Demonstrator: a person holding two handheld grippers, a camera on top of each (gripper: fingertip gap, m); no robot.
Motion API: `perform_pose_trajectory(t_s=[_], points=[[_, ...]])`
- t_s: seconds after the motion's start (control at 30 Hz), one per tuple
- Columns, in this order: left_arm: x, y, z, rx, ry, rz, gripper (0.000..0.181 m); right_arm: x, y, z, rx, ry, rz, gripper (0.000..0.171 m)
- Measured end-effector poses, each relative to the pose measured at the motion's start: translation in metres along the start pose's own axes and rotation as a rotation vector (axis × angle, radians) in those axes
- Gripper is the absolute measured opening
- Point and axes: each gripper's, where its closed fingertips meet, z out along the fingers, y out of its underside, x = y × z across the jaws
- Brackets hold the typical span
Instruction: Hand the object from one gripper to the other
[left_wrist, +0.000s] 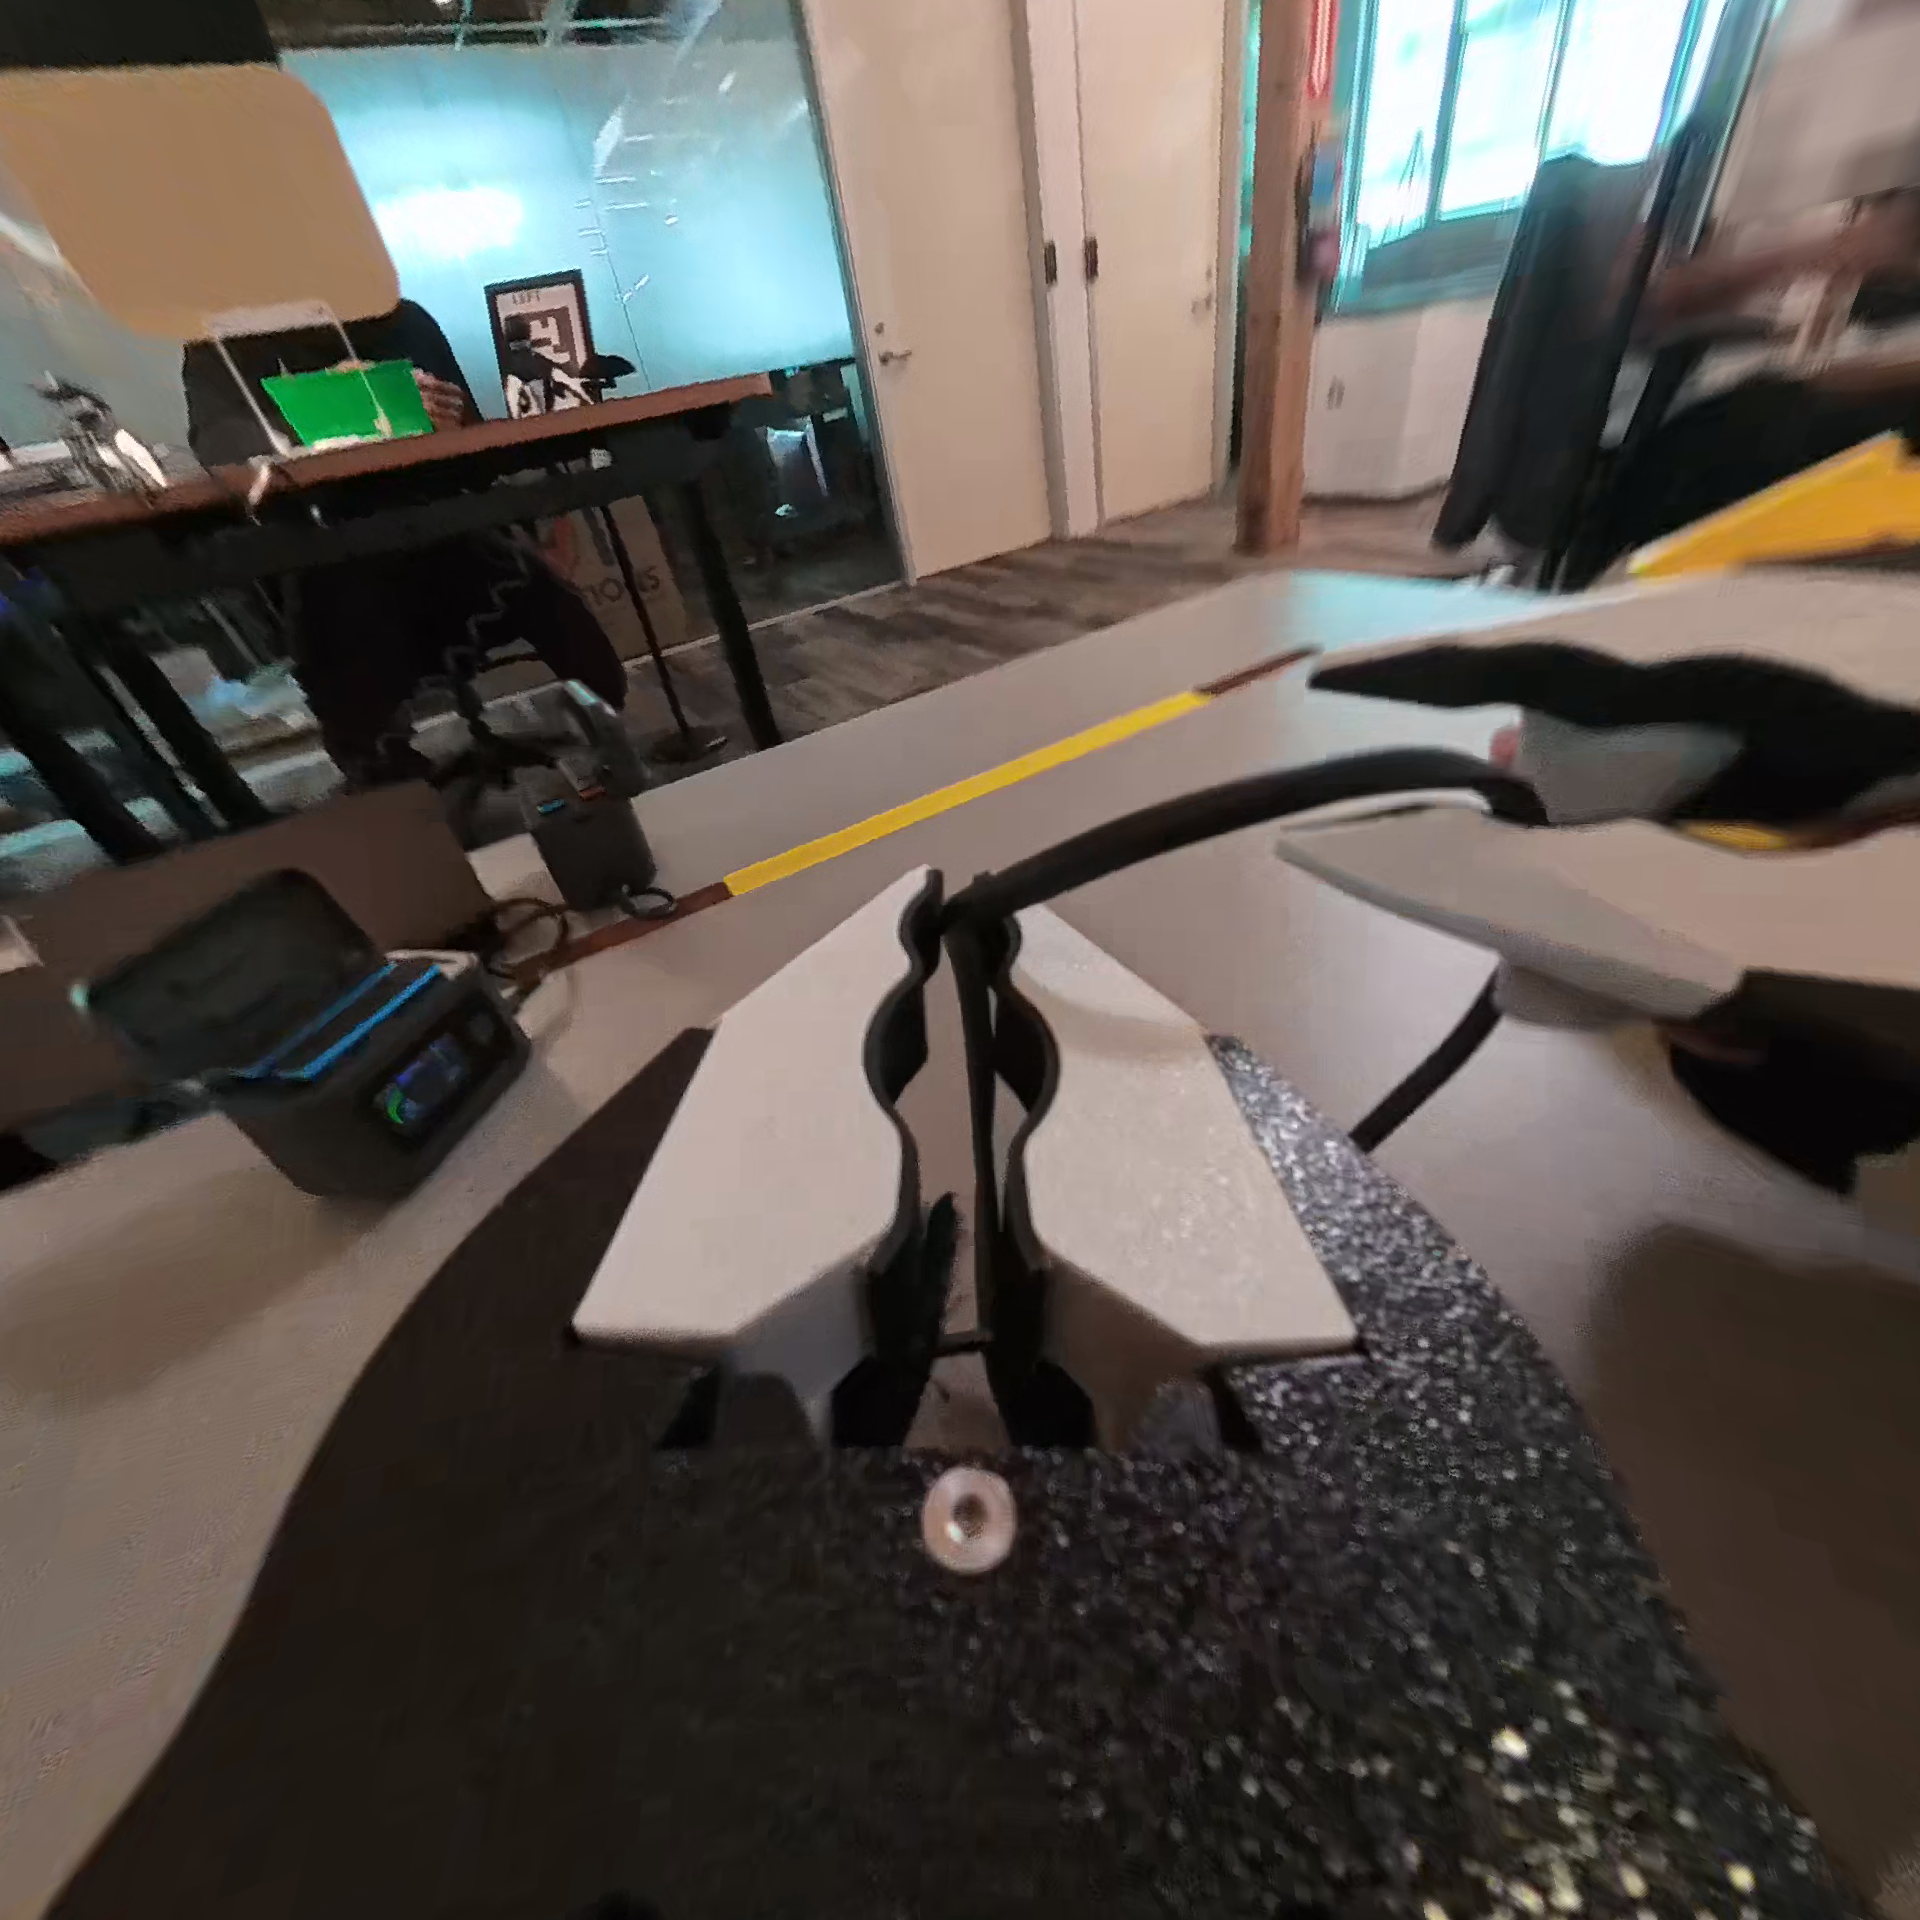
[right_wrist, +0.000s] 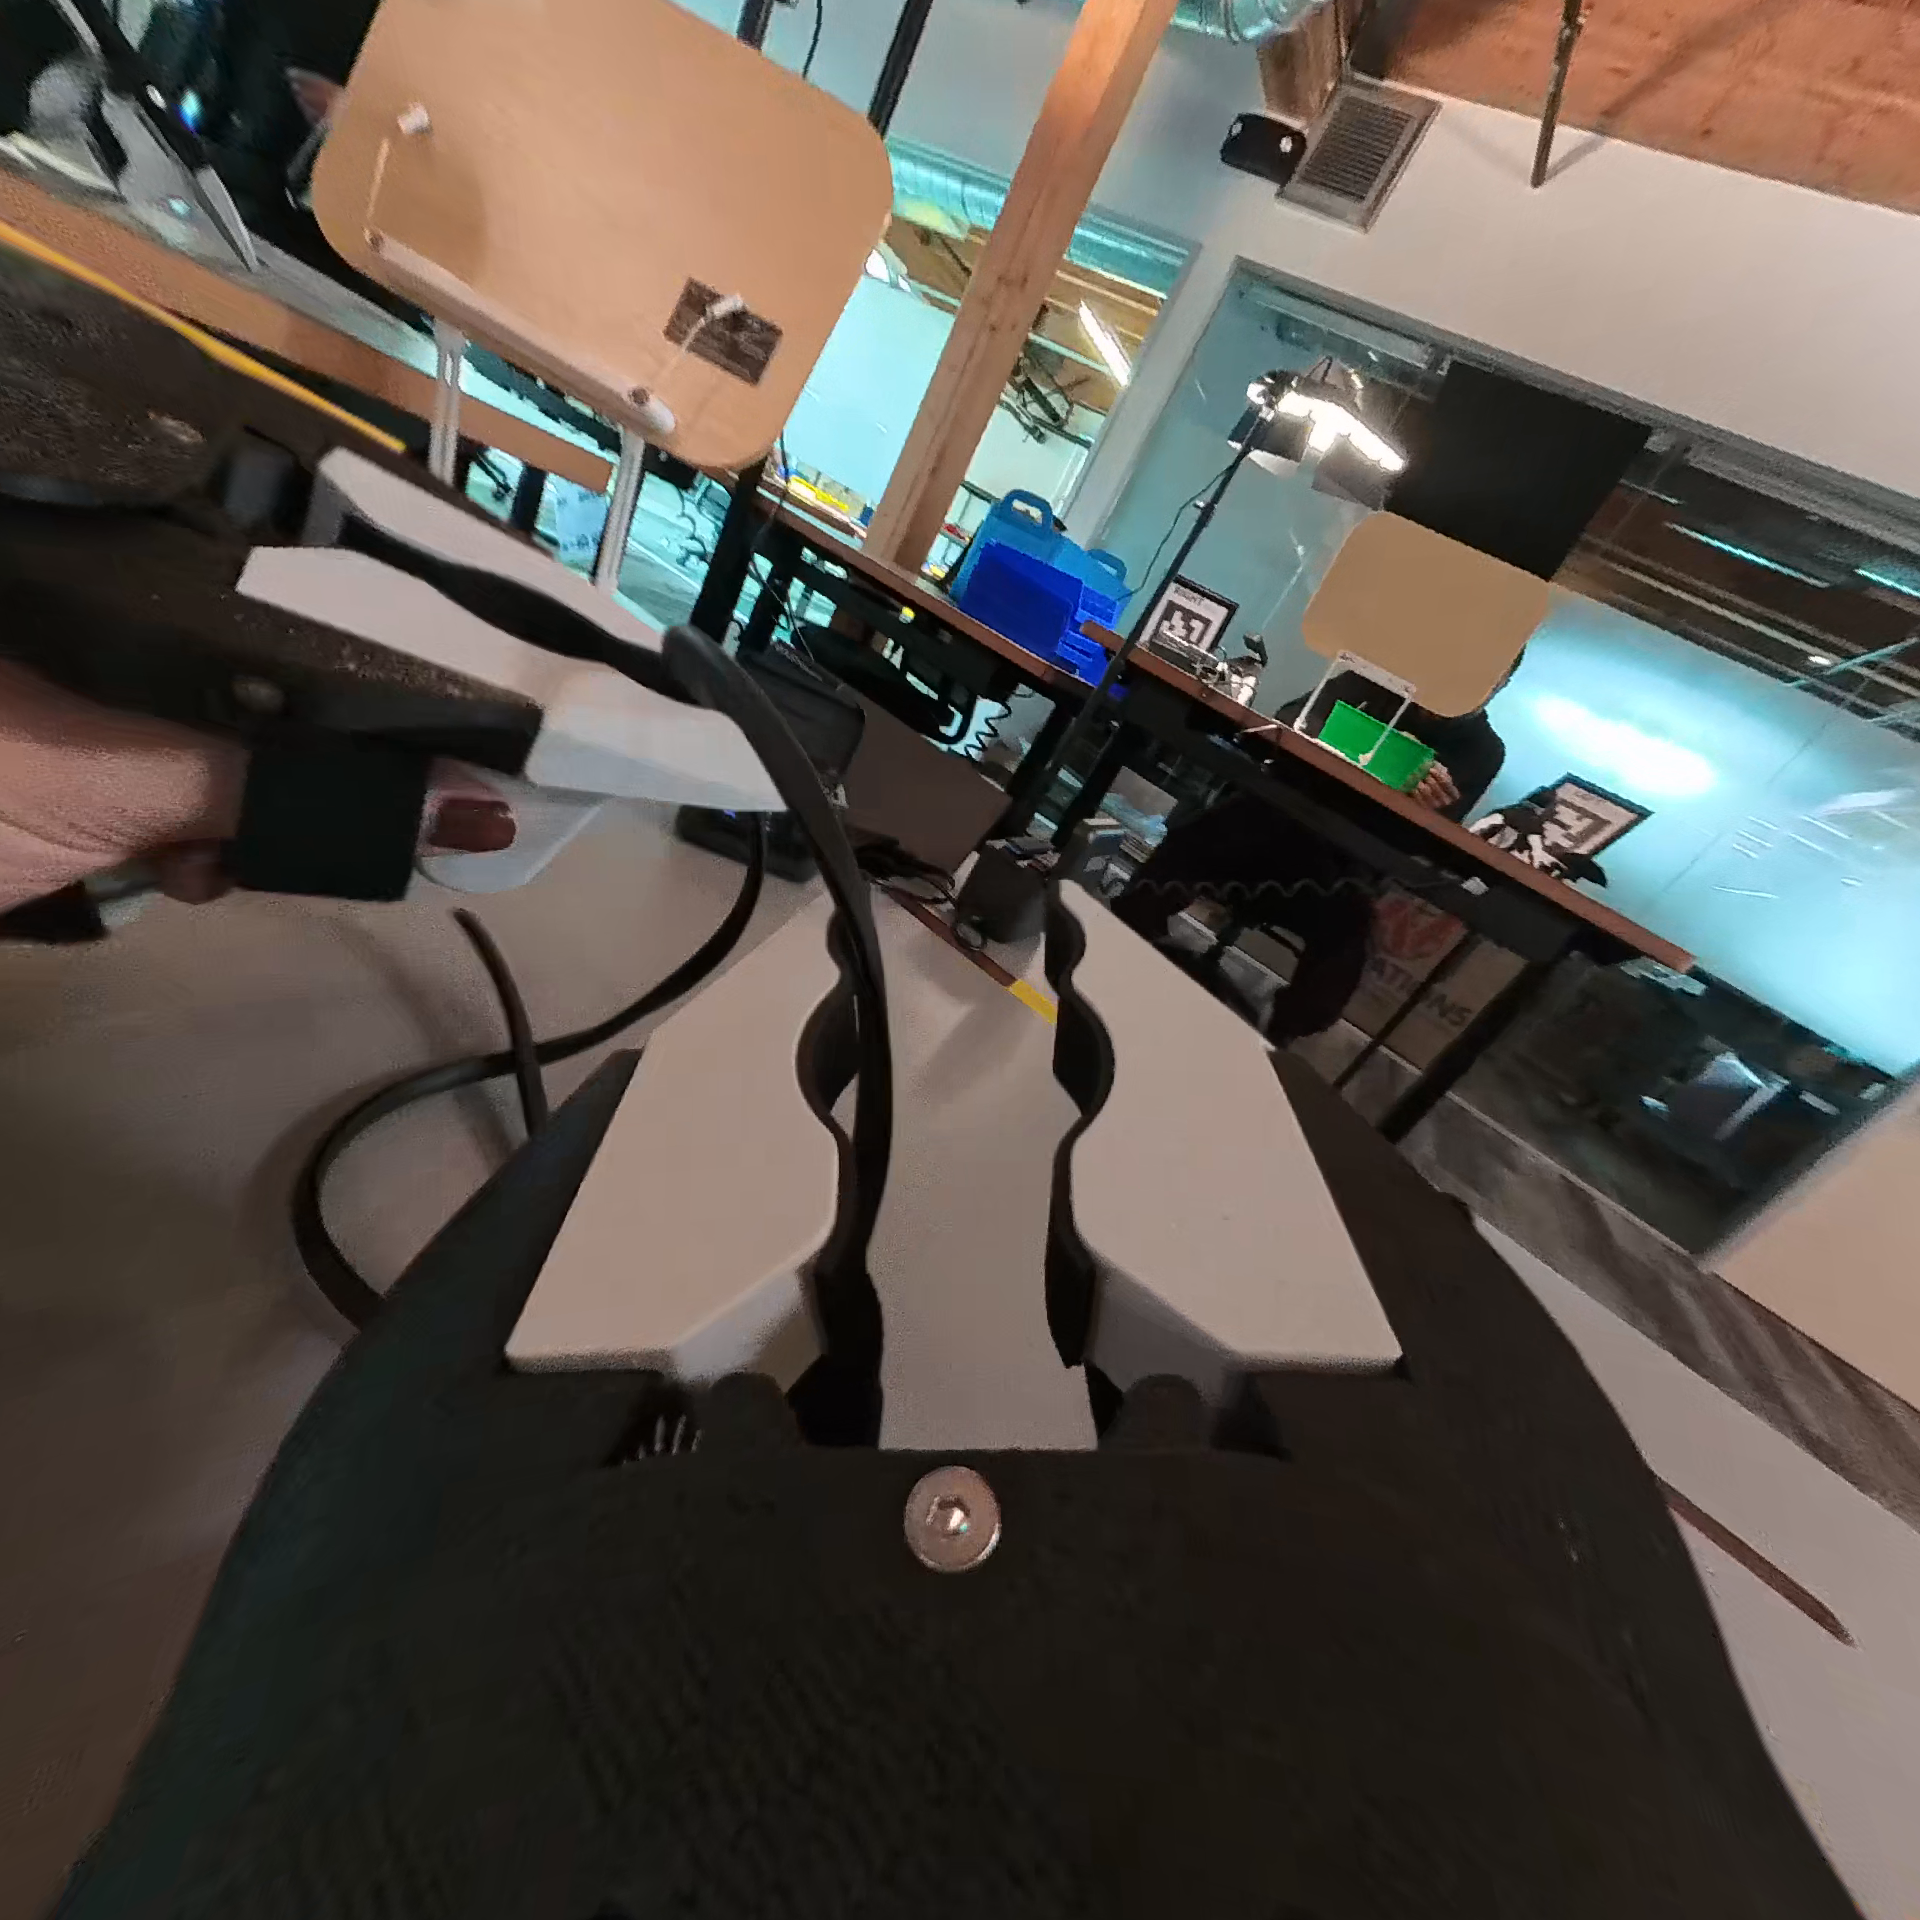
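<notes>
Left gripper (left_wrist: 961, 914) jaws pinching black cable (left_wrist: 1195, 821) at fingertips, narrow gap. Right gripper (right_wrist: 951, 925) jaws standing wide, cable (right_wrist: 868, 1039) running between them along left finger, not yet clamped. Cable arcing in air between both, rest looping down onto grey table (right_wrist: 208, 1039). Judging it light, floppy, fairly grippy; right should be taking hold close to left's pinch.

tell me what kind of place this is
Probably an office-style robotics lab or workshop: long dark-framed wooden work tables, a frosted glass partition wall, a blue plastic storage case and a printed black-and-white marker card.
</notes>
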Motion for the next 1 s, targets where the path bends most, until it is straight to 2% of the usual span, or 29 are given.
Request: perform_pose_trajectory(t_s=[0.1,0.2,0.27,0.37,0.5,0.67,1.0], points=[[-0.012,-0.005,-0.005,0.071,0.024,-0.185,0.003,-0.006,-0.005,-0.001,0.036,-0.057,0.064,0.04],[-0.017,-0.01,-0.009,0.136,0.082,-0.313,0.003,-0.016,-0.008,0.0,0.061,-0.174,0.218,0.05],[-0.015,-0.015,-0.011,0.174,0.135,-0.358,0.003,-0.023,-0.007,0.0,0.057,-0.267,0.332,0.056],[-0.005,-0.023,-0.014,0.219,0.243,-0.374,0.004,-0.039,-0.005,-0.003,0.035,-0.443,0.494,0.056],[0.012,-0.03,-0.02,0.249,0.411,-0.399,0.003,-0.051,0.0,-0.007,0.01,-0.566,0.592,0.04],[0.027,-0.027,-0.021,0.208,0.504,-0.377,0.003,-0.058,0.0,-0.011,0.0,-0.613,0.55,0.001],[0.028,-0.024,-0.019,0.18,0.444,-0.292,0.004,-0.04,0.004,-0.005,-0.007,-0.457,0.431,0.0]])
